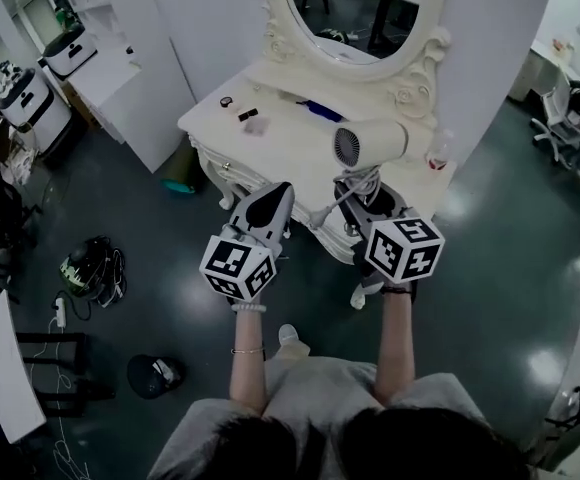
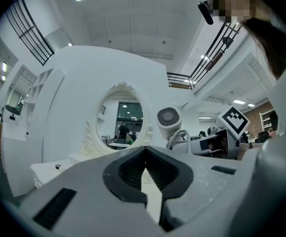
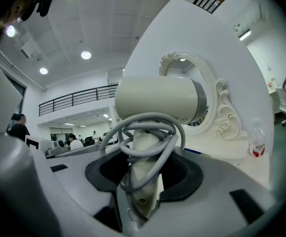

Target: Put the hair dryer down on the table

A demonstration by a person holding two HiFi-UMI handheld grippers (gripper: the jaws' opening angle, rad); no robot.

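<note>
Nearest, left gripper, jaws pressed together with nothing between them, just to the left of right gripper. Right jaws clamped on the handle of hair dryer, cord looped round that handle just above the jaws, barrel crosswise over the jaw tips, held over dressing table. Beyond the jaws, oval mirror; off to their right, small bottle

Stretching both bare arms forward, left forearm and right forearm roughly parallel. Pointing the left gripper away from the body, jaws pressed together on nothing. Clamping the right gripper, just beside the left one, around the handle of the hair dryer.
</note>
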